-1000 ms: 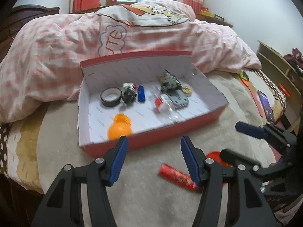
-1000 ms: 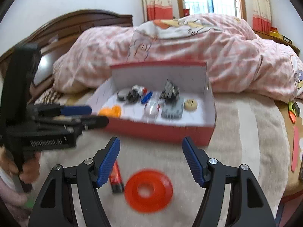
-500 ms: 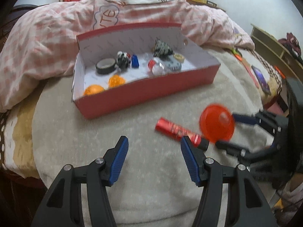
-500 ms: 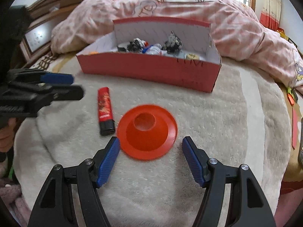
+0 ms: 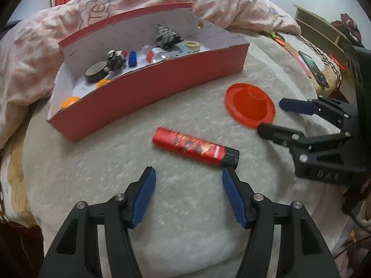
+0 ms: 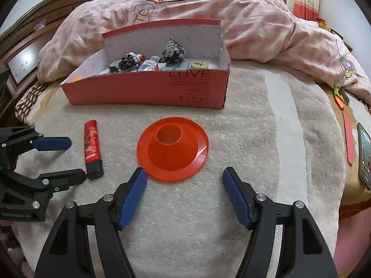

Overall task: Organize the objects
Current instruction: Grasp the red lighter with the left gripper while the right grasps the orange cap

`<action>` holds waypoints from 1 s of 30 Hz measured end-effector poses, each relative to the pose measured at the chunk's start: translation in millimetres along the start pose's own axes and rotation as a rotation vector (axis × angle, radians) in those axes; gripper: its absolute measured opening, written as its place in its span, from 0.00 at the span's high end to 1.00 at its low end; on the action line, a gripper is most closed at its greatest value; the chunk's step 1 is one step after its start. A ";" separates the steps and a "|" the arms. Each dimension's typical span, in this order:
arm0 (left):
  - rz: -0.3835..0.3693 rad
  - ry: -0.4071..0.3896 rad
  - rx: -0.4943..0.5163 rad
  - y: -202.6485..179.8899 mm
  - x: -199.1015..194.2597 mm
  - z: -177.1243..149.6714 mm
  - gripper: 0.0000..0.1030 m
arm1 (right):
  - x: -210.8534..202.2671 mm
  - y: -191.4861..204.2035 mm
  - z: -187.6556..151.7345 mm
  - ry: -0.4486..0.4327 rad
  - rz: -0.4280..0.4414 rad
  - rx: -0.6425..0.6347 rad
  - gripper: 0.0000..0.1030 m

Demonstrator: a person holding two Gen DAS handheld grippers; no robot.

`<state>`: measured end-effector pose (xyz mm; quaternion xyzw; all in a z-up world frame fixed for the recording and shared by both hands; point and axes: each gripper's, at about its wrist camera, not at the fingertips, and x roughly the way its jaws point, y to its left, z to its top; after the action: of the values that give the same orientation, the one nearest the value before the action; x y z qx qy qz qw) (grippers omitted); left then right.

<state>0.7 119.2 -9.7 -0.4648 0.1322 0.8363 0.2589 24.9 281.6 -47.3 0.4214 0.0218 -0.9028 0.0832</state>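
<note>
**Both grippers low over the blanket, lighter and cone ahead of them**

The left gripper (image 5: 189, 175) hangs just above the pale fleece blanket (image 5: 92, 162), its blue-padded jaws wide apart and having just opened a little further, with nothing between them. Just beyond its tips lies the red lighter (image 5: 190, 147), flat on the blanket, its black cap toward the right-hand pad and very near it; whether they touch cannot be told.

The right gripper (image 6: 184, 175) is likewise spread wide and holds nothing. Its left pad sits at the near rim of the orange cone (image 6: 172, 149), which stands on its broad base with the open narrow top upward, beside the lighter and apart from it.

Farther back stands the red box (image 6: 148, 90), open at the top, white inside. It holds a roll of dark tape (image 5: 95, 74), orange balls (image 5: 68, 102), a small blue piece (image 5: 132, 58), a clear bottle (image 6: 149, 64), a dark spiky figure (image 6: 172, 52) and a round wooden disc (image 6: 199, 64).

Behind the box a pink checked duvet (image 6: 255, 23) is heaped. A phone (image 6: 364, 153) lies at the bed's right edge.
</note>
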 end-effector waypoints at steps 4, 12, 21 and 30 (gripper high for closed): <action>0.022 0.001 0.011 -9.1 6.3 6.9 0.33 | 0.4 -0.9 0.7 -0.002 0.002 -0.001 0.32; 0.003 0.019 0.007 -10.3 7.7 9.6 0.25 | 0.5 -3.8 -0.1 -0.012 0.008 0.005 0.32; 0.006 0.047 0.038 -14.1 11.2 15.8 0.20 | -1.2 -6.4 -2.2 -0.022 0.025 0.019 0.32; 0.016 0.060 0.001 -12.3 18.2 27.4 0.19 | -7.0 -11.9 -3.7 -0.024 0.024 0.040 0.32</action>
<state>-19.7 147.7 -10.2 -0.4886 0.1441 0.8240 0.2481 30.1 294.7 -44.7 0.4125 -0.0024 -0.9069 0.0859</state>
